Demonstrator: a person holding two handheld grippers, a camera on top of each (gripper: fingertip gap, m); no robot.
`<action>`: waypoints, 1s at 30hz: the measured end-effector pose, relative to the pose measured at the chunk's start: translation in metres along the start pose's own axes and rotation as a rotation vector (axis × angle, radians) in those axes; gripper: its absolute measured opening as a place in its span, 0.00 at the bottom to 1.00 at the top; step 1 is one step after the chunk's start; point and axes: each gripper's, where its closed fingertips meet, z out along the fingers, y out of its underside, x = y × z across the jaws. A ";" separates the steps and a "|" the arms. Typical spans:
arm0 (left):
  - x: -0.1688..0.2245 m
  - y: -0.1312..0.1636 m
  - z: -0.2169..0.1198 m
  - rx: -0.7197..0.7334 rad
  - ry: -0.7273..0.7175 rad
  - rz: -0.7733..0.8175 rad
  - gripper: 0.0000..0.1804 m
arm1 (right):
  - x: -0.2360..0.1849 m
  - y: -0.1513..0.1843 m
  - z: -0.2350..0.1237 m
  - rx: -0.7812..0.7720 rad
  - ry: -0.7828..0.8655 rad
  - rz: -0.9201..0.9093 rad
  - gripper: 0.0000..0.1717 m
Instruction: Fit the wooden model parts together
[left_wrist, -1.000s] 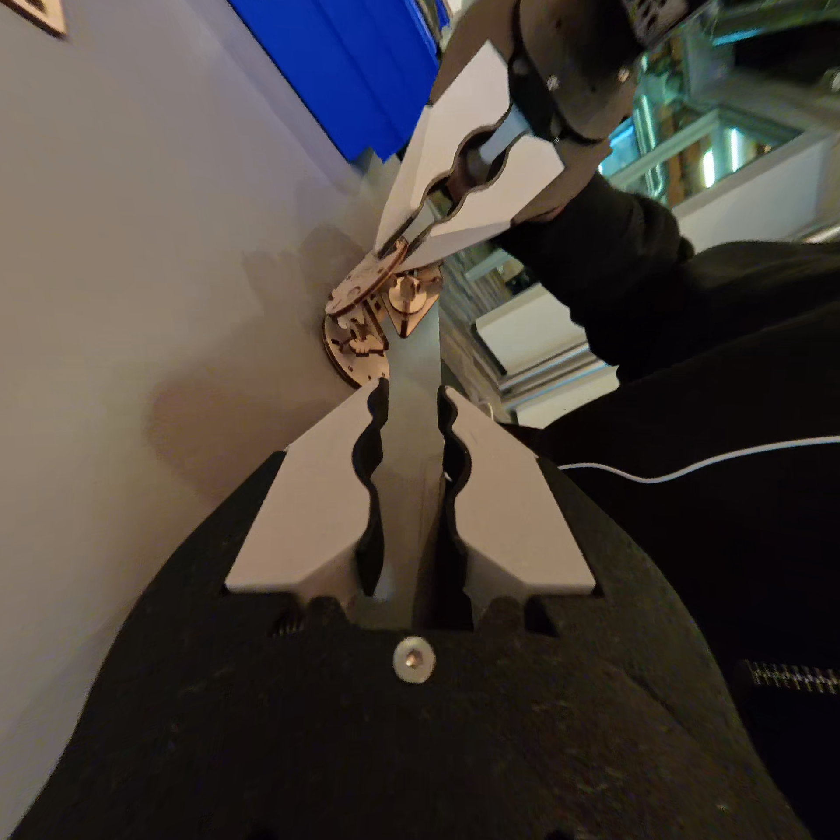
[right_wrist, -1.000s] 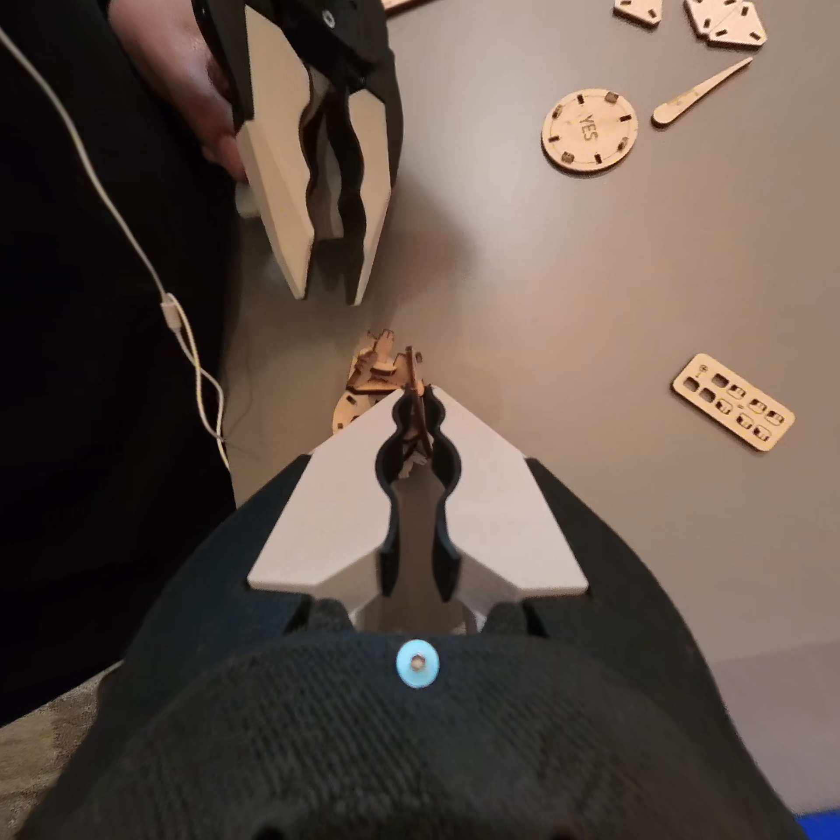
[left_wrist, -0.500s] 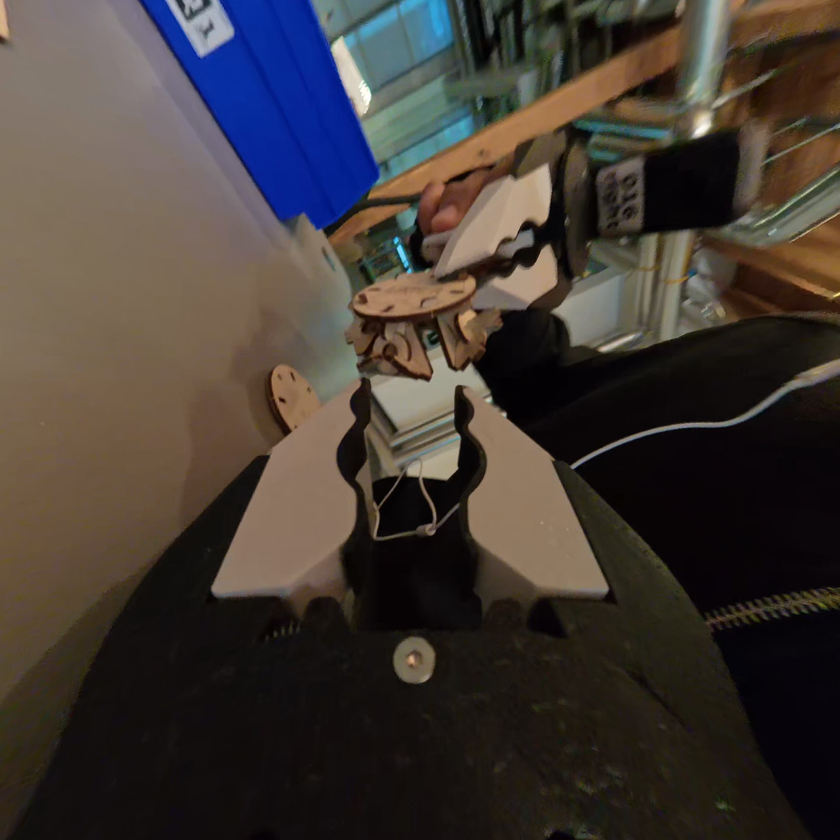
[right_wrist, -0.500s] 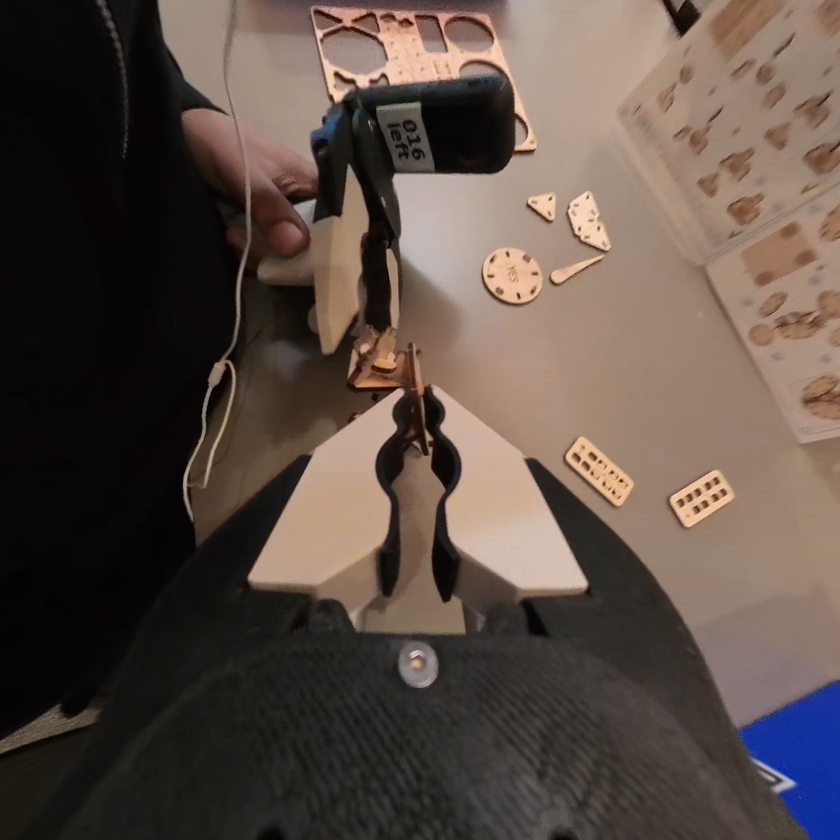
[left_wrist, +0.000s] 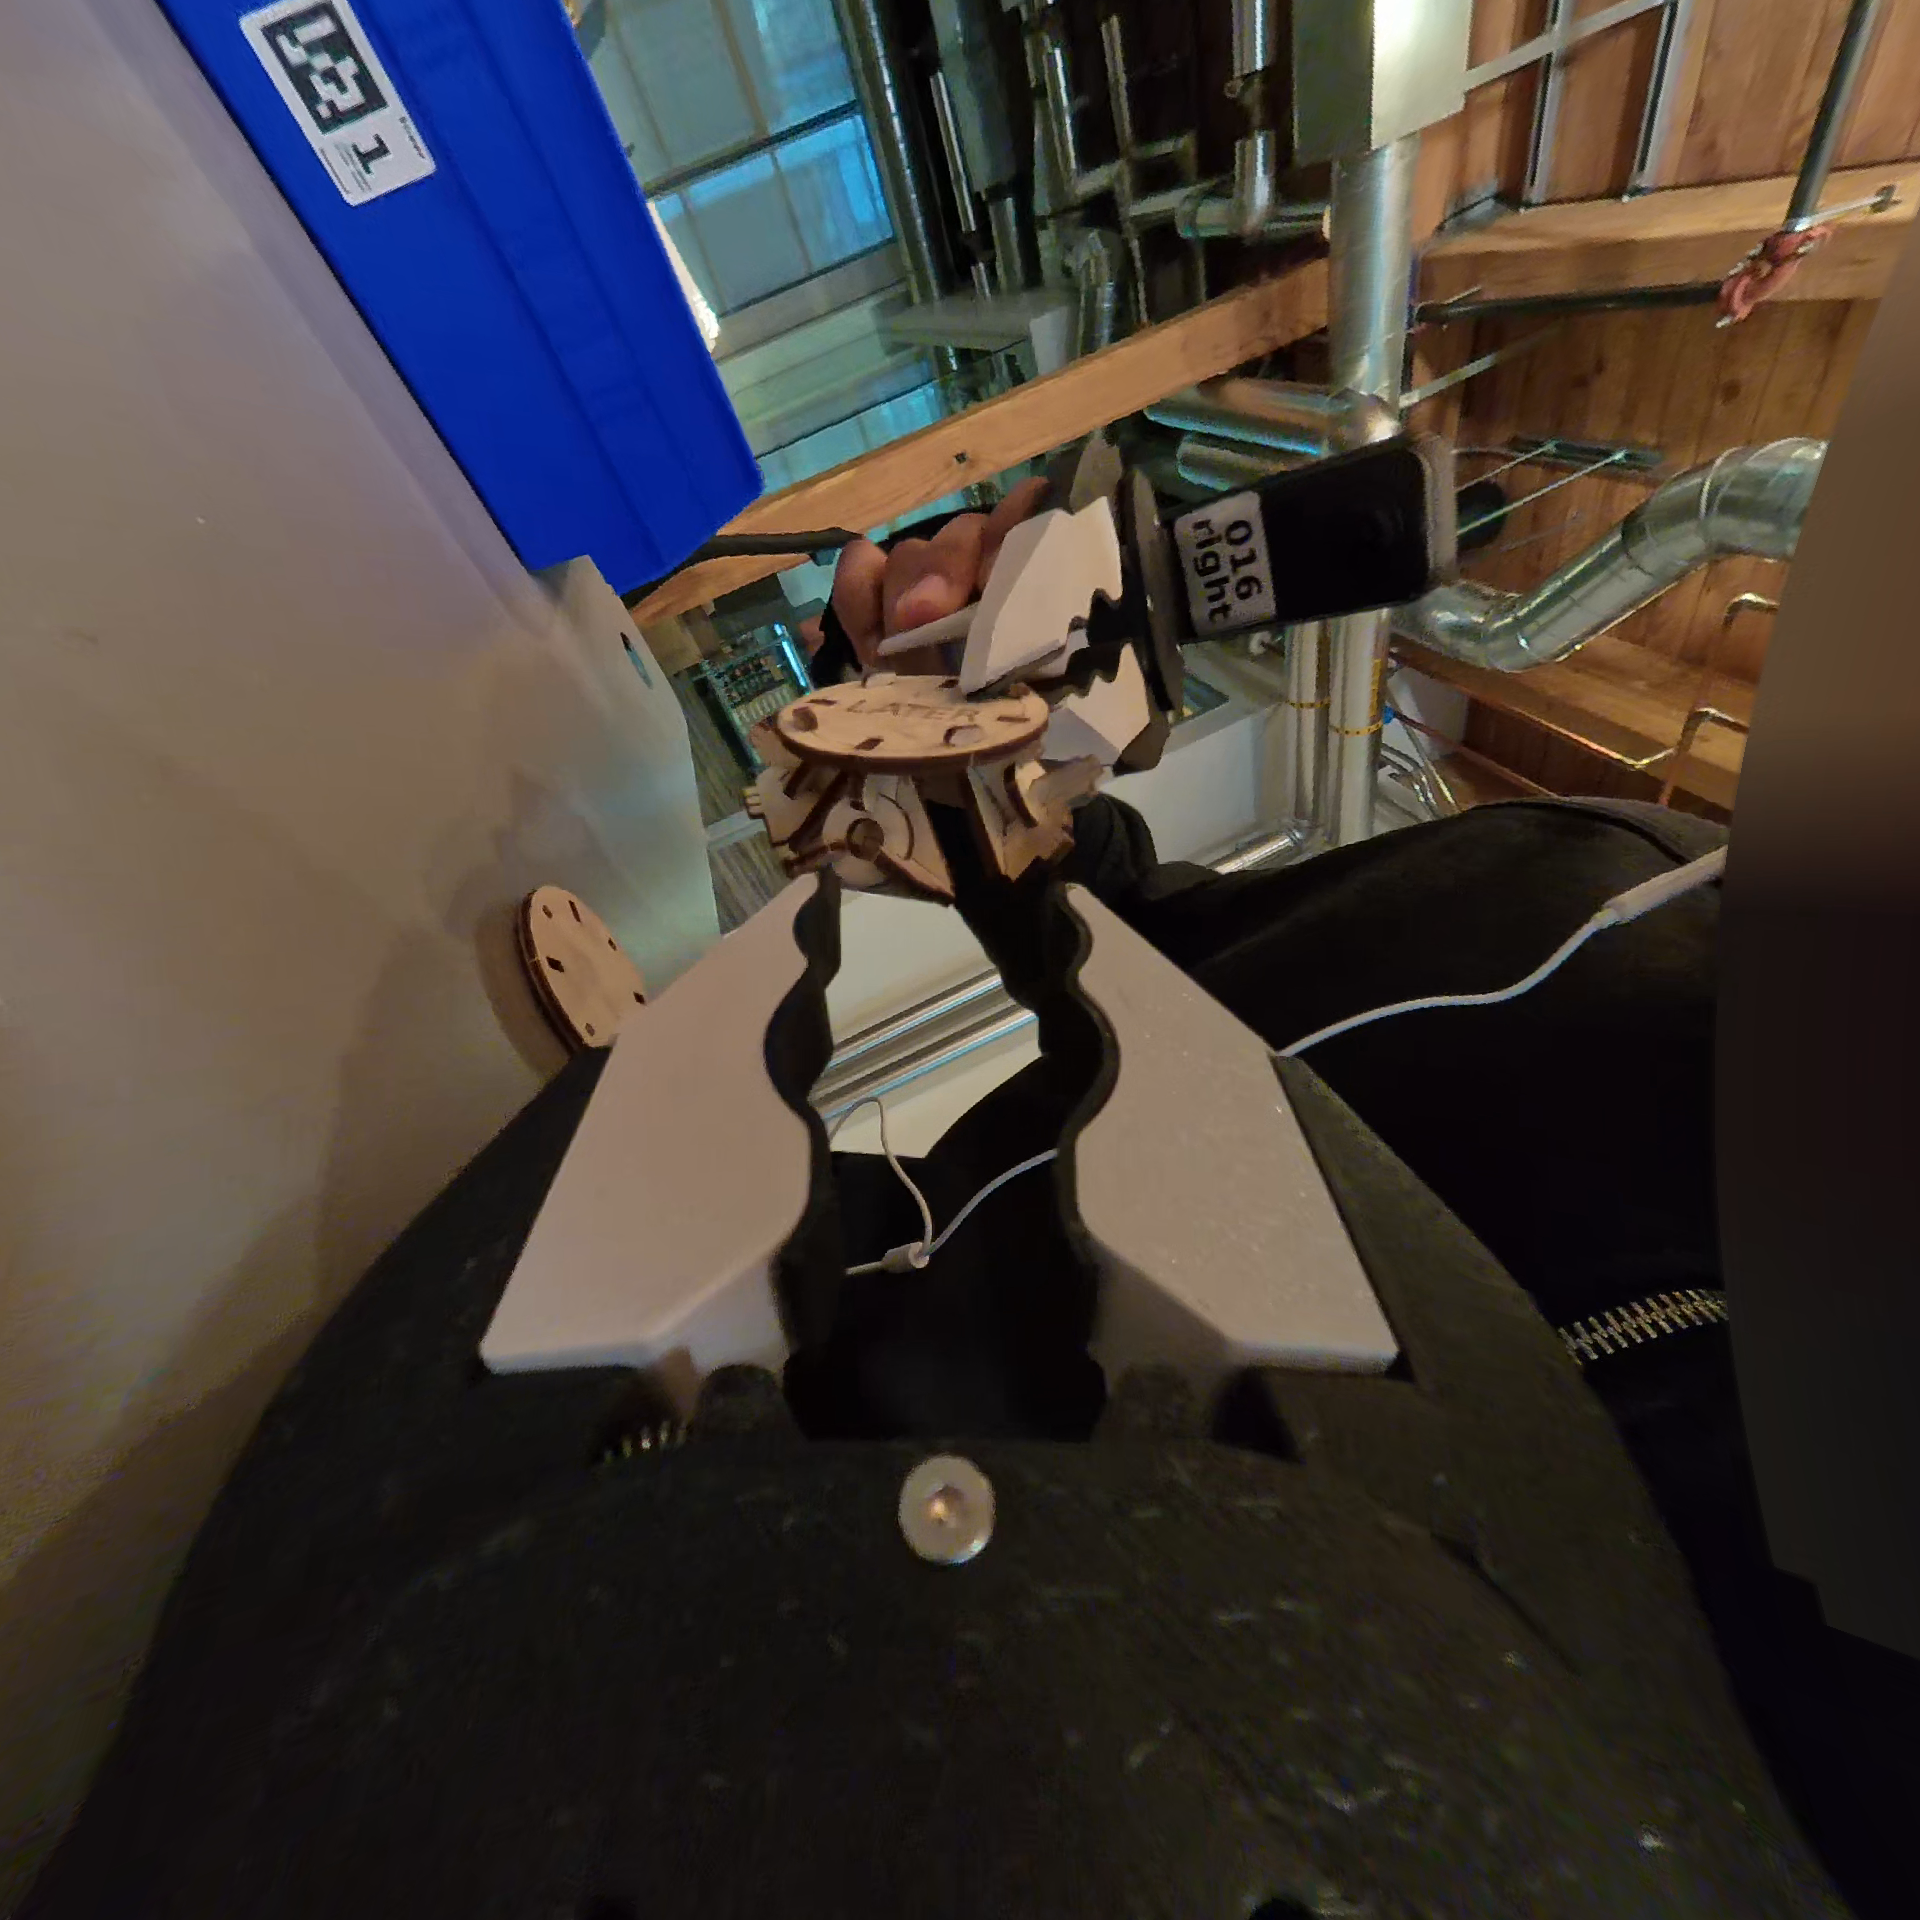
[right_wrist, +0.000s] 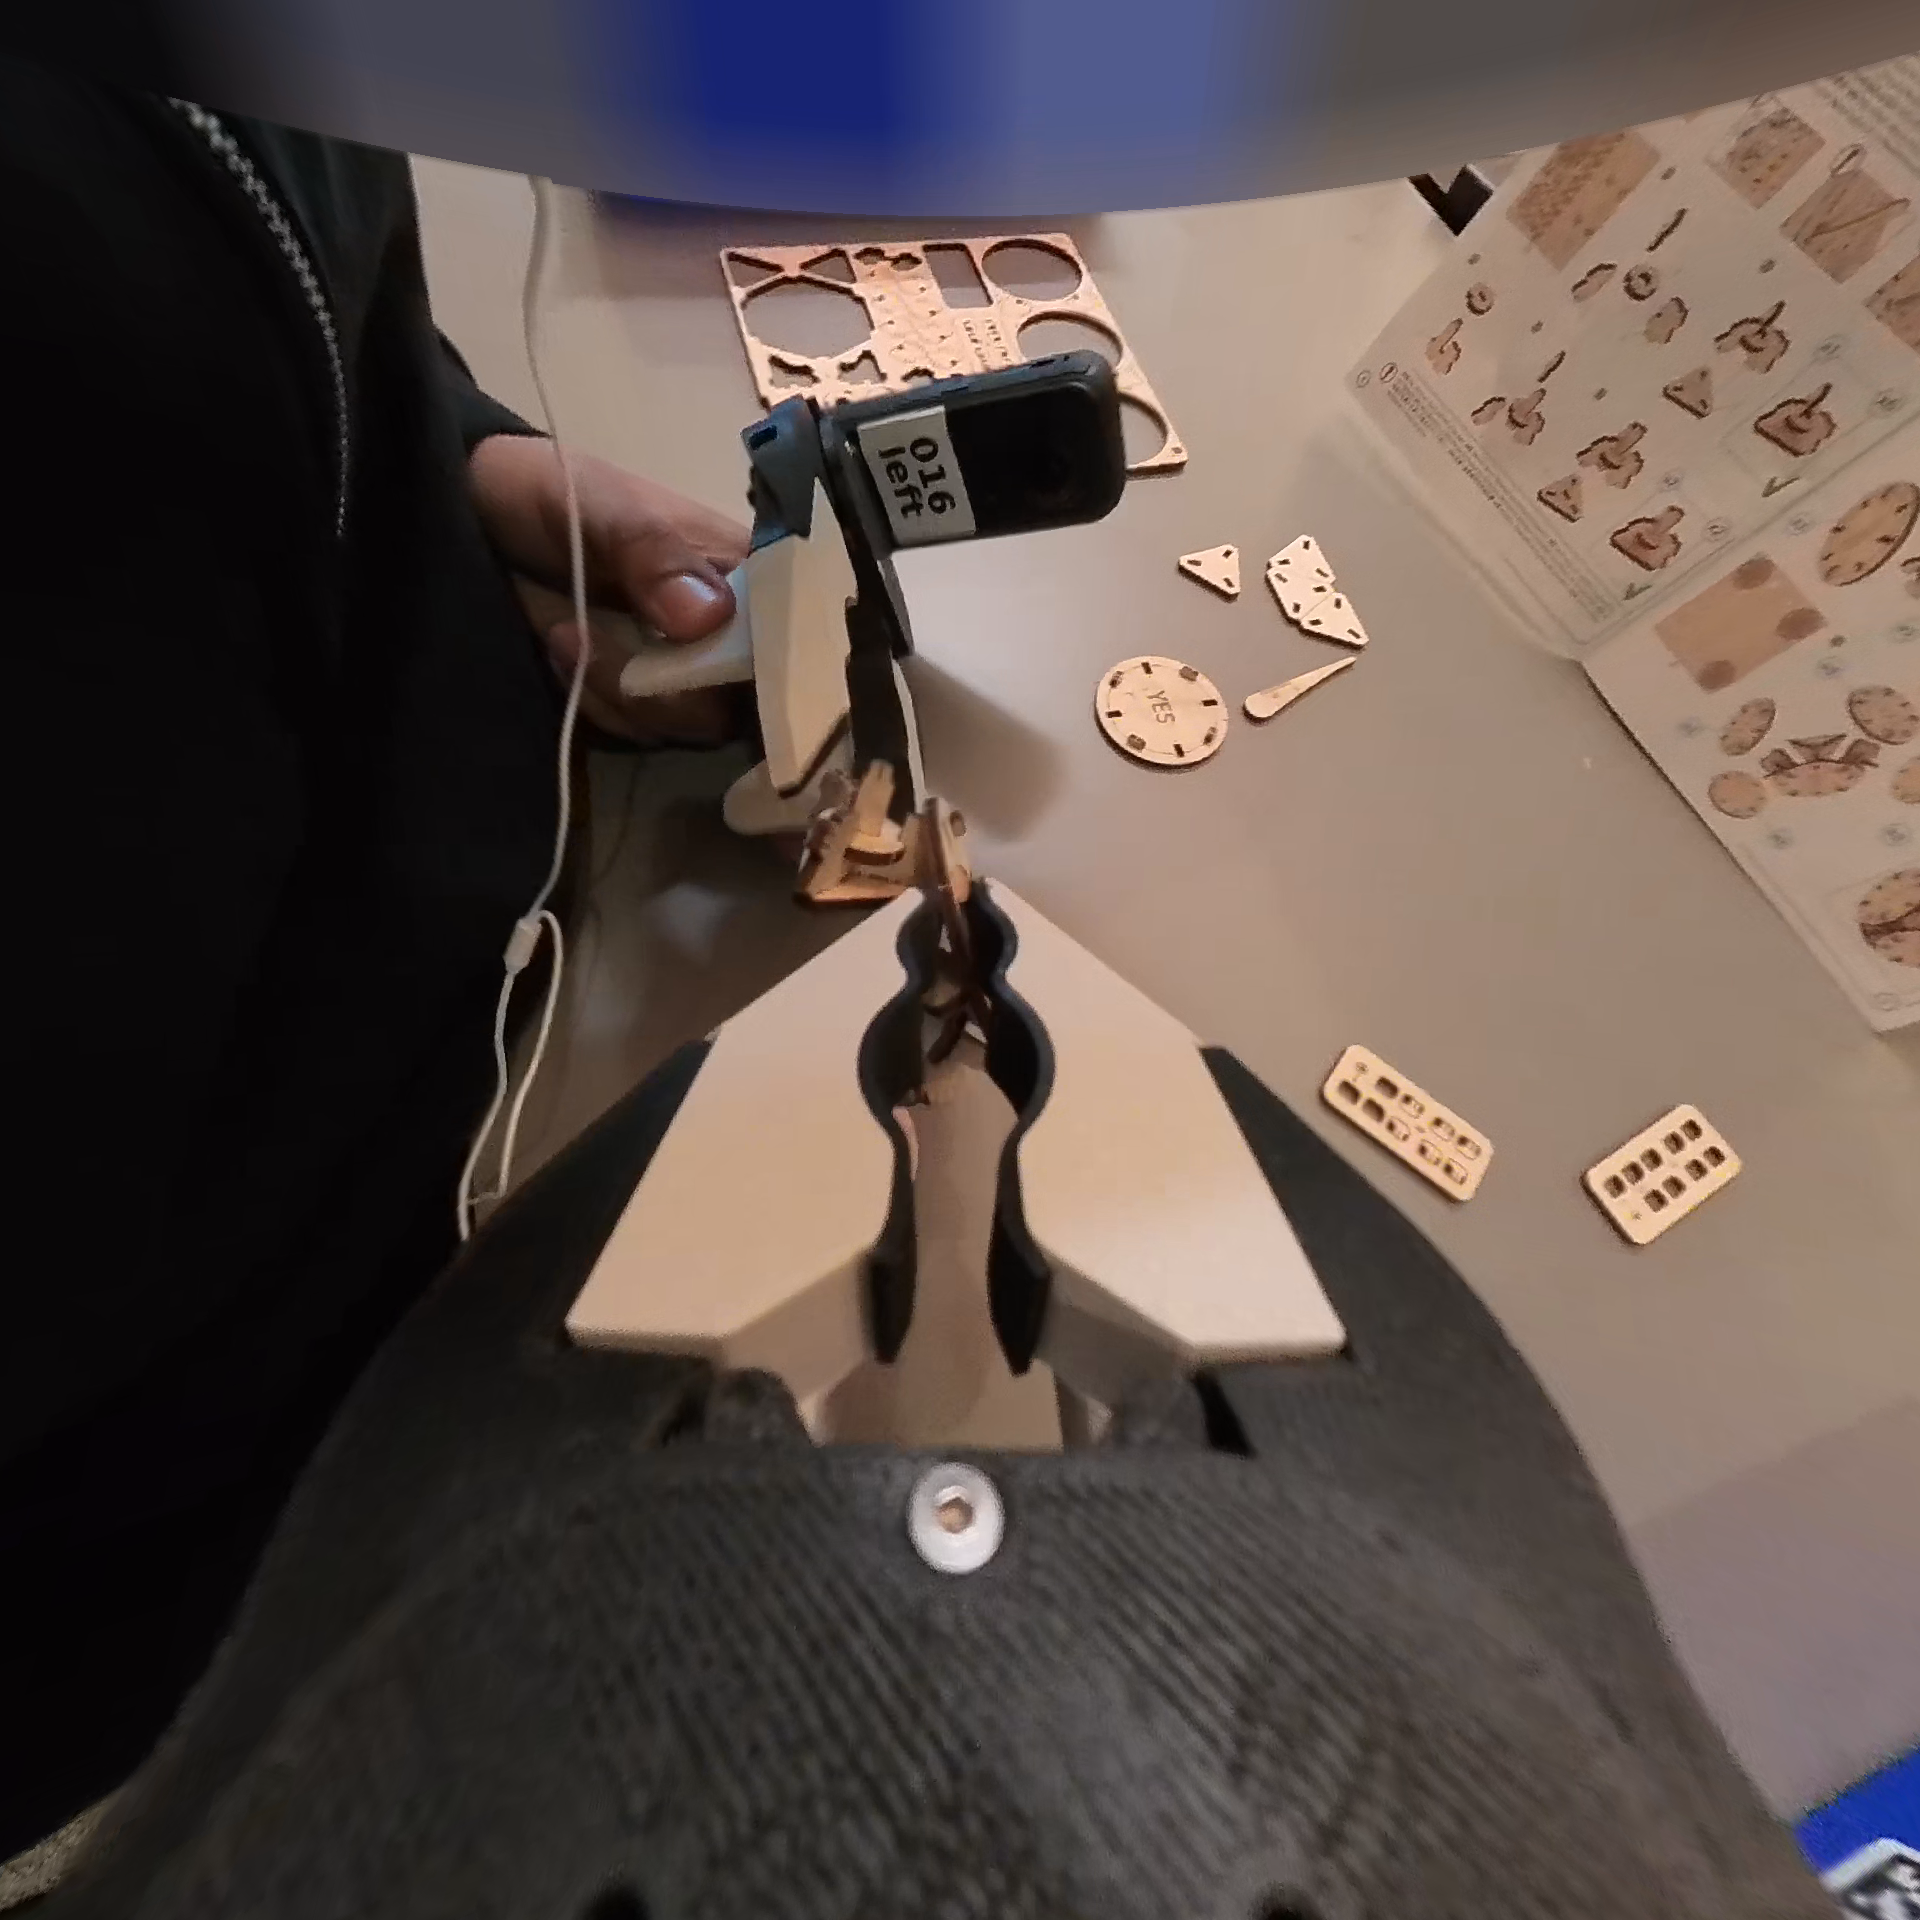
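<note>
The right gripper (right_wrist: 951, 914) has its pale, wavy-edged fingers pinched shut on the round disc of a small assembly of laser-cut plywood pieces (left_wrist: 909, 774) — a flat disc with a cluster of slotted wedge-shaped parts hanging under it. The disc's edge sits between the fingertips, and the assembly is held up off the grey tabletop (right_wrist: 1351, 935).

The left gripper (left_wrist: 940, 904) stands open, its two fingertips apart just below the hanging cluster; in its own view the wooden parts sit right at the tips, and no pad is seen pressing on them. In the right wrist view the left gripper's fingers (right_wrist: 800, 665) point down at the same cluster from the far side.

On the tabletop lie a loose round plywood disc with slots (right_wrist: 1161, 710), a pointed plywood sliver (right_wrist: 1299, 688) just beside it, small triangular pieces (right_wrist: 1314, 601), two slotted rectangular plates (right_wrist: 1408, 1122), an emptied plywood sheet (right_wrist: 935, 312) and printed instruction pages (right_wrist: 1683, 436).
</note>
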 end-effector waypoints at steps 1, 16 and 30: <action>0.001 -0.001 -0.001 0.007 0.012 -0.004 0.18 | 0.001 -0.001 -0.001 0.012 0.005 0.010 0.02; -0.003 -0.004 -0.002 0.024 0.001 -0.042 0.12 | -0.003 -0.006 0.001 0.070 -0.029 0.055 0.02; 0.000 -0.005 -0.002 0.024 0.014 -0.023 0.08 | -0.002 -0.009 -0.002 0.164 -0.076 0.172 0.02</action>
